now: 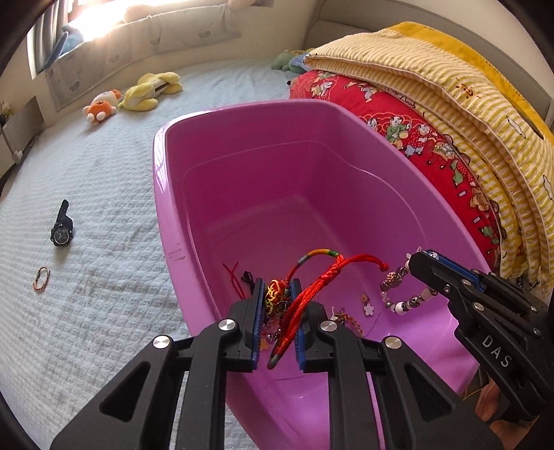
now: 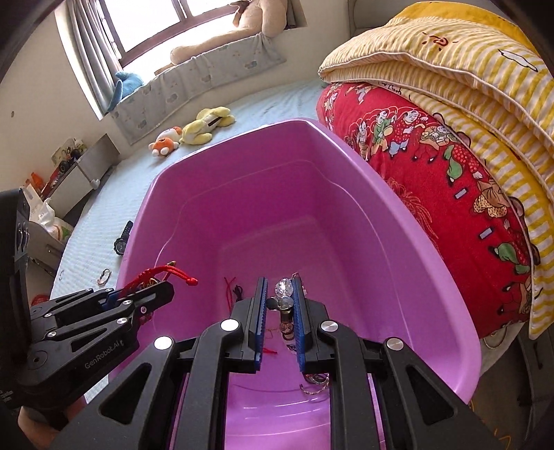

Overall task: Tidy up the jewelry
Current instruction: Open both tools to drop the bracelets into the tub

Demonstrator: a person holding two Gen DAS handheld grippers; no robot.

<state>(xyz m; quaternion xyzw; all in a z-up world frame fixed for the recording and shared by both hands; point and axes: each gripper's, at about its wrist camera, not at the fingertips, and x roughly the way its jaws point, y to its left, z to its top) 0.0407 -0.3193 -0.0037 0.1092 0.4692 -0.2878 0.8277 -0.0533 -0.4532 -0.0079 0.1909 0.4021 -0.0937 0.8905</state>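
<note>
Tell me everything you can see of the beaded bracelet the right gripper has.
The beaded bracelet is a loop of silver, white and sparkly clear beads, one larger crystal-studded ball among them. The right gripper is shut on one stretch of it; the rest hangs in a curve below the fingers, over the near end of the pink tub, apparently clear of the floor. It hangs apart from the red cord bracelet in the left gripper. Clasp not visible.

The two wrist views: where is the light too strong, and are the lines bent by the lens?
Left wrist view: the window is overexposed, washing out the sill; the pink tub rim bows. Right wrist view: the window is bright but readable; dark lens corners and curved edges show in both.
</note>
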